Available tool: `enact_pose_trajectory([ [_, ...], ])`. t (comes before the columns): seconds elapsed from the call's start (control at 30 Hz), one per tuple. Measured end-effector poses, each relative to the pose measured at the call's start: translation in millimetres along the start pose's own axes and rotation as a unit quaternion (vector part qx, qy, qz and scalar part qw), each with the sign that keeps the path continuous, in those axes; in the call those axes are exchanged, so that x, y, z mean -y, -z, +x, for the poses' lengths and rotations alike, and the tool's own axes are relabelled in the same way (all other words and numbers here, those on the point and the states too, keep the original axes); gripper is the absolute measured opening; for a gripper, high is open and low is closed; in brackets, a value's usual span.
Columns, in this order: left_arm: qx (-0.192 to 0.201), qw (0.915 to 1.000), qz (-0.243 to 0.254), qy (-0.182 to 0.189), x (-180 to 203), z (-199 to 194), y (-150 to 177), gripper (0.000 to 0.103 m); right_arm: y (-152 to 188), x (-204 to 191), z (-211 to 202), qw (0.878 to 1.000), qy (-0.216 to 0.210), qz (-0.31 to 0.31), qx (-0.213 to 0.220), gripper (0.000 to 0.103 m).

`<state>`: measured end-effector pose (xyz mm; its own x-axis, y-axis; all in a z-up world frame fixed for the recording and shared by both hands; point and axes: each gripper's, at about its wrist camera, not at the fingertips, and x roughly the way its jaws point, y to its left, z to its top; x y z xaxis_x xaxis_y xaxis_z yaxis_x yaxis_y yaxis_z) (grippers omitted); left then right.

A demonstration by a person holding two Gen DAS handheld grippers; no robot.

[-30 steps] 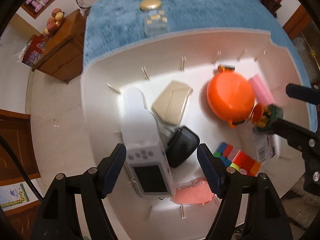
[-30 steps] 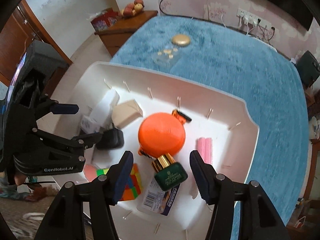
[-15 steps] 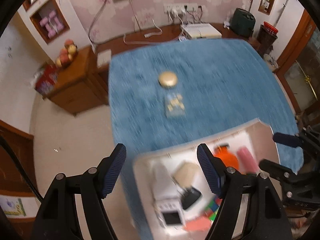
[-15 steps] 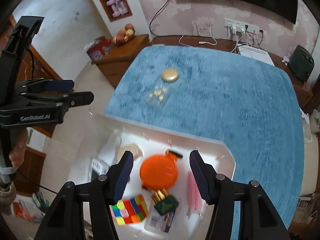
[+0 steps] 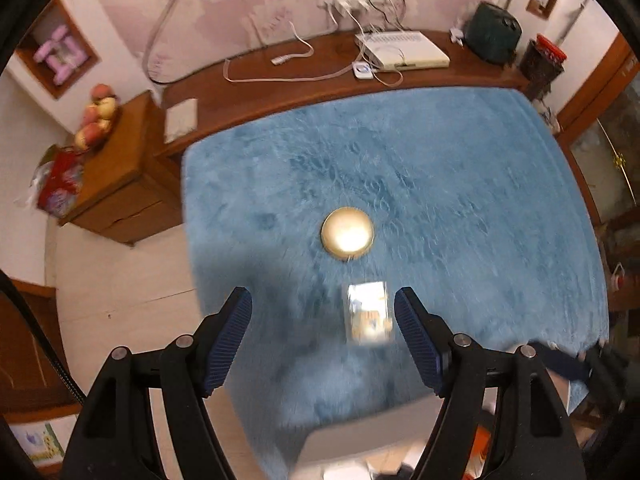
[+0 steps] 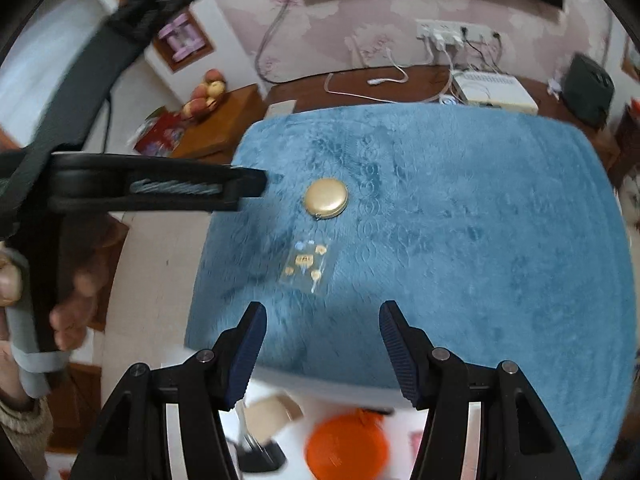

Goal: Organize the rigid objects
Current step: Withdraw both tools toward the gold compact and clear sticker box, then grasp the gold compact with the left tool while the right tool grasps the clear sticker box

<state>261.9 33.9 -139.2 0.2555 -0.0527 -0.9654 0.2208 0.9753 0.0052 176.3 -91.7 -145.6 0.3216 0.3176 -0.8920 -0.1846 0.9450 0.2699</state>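
On blue plush cloth: gold disc, clear packet; both tongs part-open, empty.

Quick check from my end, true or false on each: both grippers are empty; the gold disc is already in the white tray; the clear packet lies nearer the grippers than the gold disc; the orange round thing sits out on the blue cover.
1. Both grippers are empty. True: the left gripper and the right gripper stand open, nothing between the pads.
2. The gold disc is in the white tray. False: it lies on the blue cover.
3. The clear packet lies nearer than the disc. True.
4. The orange round thing sits on the cover. False: it is in the tray.
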Motion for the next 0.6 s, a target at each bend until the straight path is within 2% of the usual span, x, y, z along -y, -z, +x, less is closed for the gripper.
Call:
enact_pose_trajectory([
  [0.17,-0.045,0.9987,-0.015,0.022,-0.3,60.1,-29.0,0.077,-4.3,6.2,33.7,0.997,-0.02,0.07,0.0,0.059],
  [0.3,-0.075,0.9967,-0.021,0.023,3.2,101.1,-39.3,0.077,-5.9,6.5,56.5,0.995,-0.012,0.097,-0.01,0.059],
  [0.6,-0.107,0.9939,-0.007,0.025,14.4,136.0,-43.9,0.077,-4.6,6.7,80.2,0.991,-0.011,0.129,-0.024,0.059],
])
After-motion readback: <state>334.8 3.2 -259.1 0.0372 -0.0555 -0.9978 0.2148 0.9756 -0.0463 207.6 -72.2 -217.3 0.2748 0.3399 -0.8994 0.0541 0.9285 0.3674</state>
